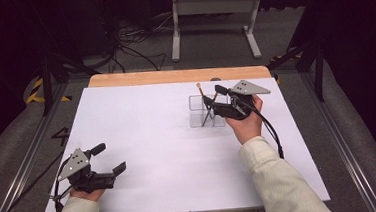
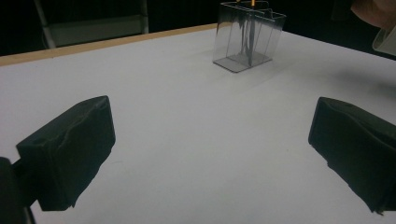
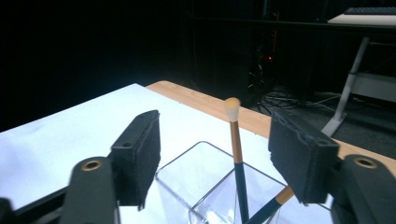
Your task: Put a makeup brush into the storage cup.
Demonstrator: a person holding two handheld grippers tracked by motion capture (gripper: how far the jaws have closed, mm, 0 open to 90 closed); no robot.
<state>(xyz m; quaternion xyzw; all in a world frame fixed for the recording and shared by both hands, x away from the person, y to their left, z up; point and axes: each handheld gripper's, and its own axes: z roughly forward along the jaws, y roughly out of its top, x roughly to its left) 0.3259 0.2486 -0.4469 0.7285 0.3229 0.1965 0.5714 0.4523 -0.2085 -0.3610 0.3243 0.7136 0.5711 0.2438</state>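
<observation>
brush (image 3: 235,140) | upright in clear holder (image 3: 205,186) | between open right gripper (image 3: 215,154) jaws, untouched

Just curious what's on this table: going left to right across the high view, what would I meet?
Left gripper in a hand → bare white table → clear container holding brushes → right gripper → hand holding it.

A lab or test room: black curtains hang behind the white surface (image 1: 143,139), tangled cables (image 1: 131,42) lie on the grey floor beyond it, and yellow-black hazard tape (image 1: 37,91) marks the floor left of it.
</observation>
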